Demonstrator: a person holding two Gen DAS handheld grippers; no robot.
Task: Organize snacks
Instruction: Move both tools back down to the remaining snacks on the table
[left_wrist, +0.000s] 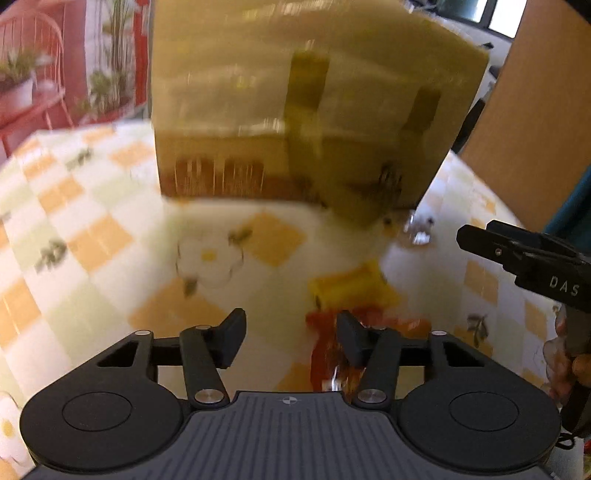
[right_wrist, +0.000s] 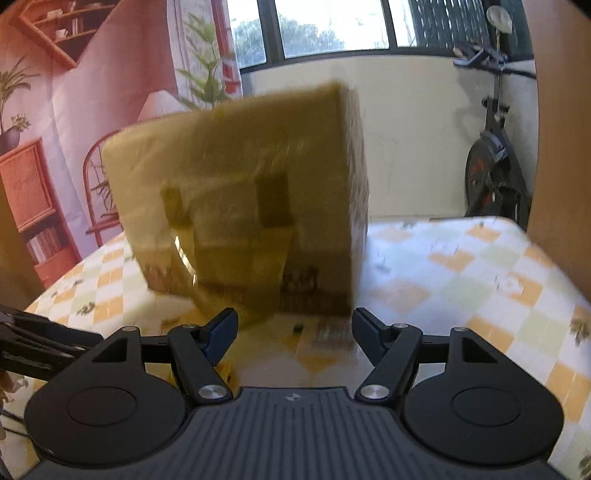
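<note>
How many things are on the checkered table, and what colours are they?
Big tan box: 1
Yellow snack packet: 1
Red-orange snack packet: 1
Small clear shiny thing by the box, too blurred to name: 1
Total: 4 on the tablecloth

You've got a table (left_wrist: 92, 236) w/ a checked cloth: white, orange & pale green squares plus daisy prints. A big cardboard box (left_wrist: 295, 110) stands on it toward the far side, blurred in both views. Nearer you, a yellow snack pack (left_wrist: 351, 288) lies on the cloth, w/ a red-orange packet (left_wrist: 325, 343) just beside it. A small clear shiny thing (left_wrist: 417, 229) sits by the box's corner; can't tell what.
</note>
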